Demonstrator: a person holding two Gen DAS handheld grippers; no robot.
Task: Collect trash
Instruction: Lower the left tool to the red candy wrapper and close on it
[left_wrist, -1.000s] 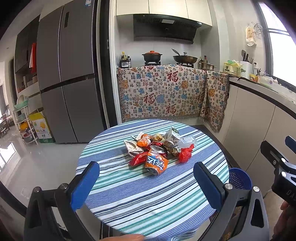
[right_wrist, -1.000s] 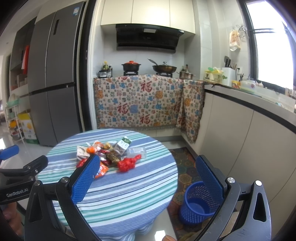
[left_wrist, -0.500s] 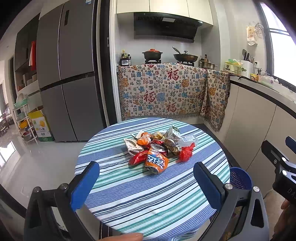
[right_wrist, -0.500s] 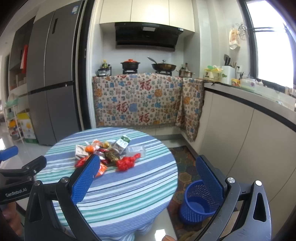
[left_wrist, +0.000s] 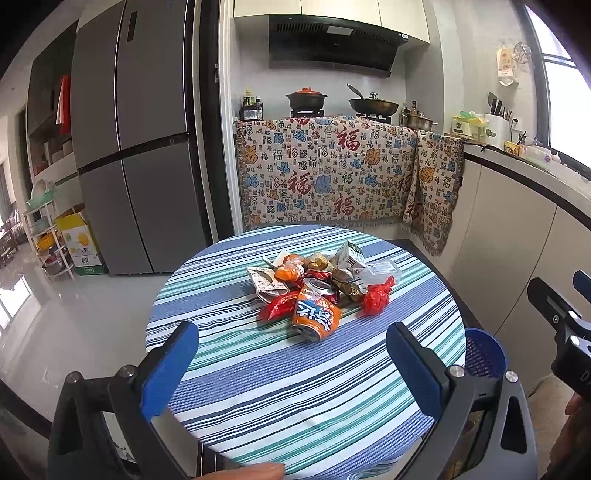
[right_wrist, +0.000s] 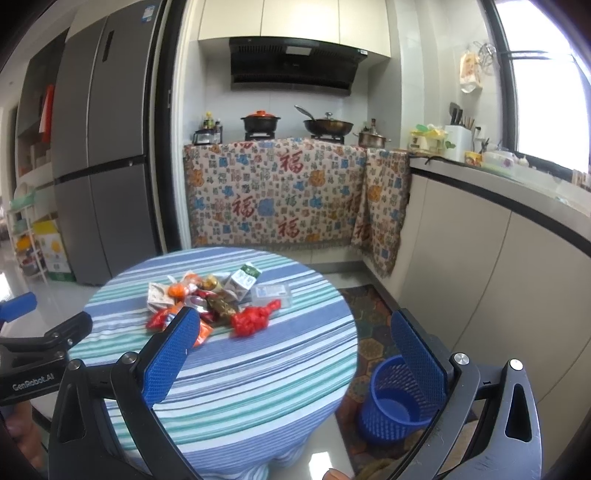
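Both grippers have drifted slightly back and higher, so the round striped bench (left_wrist: 258, 387) sits a little smaller in view. Jaws of the left gripper (left_wrist: 291, 365) and right gripper (right_wrist: 295, 354) are spread wide, holding nothing. Trash lies heaped mid-bench: an orange soda can (left_wrist: 316, 315) nearest, a red wrapper (left_wrist: 376, 297) beside it, a milk carton (right_wrist: 243, 282) behind. On the floor beside the bench stands a blue basket (right_wrist: 391, 406).

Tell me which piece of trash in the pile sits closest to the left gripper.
The orange soda can lying on its side, at the pile's near edge facing the left gripper; the wrappers lie farther back.
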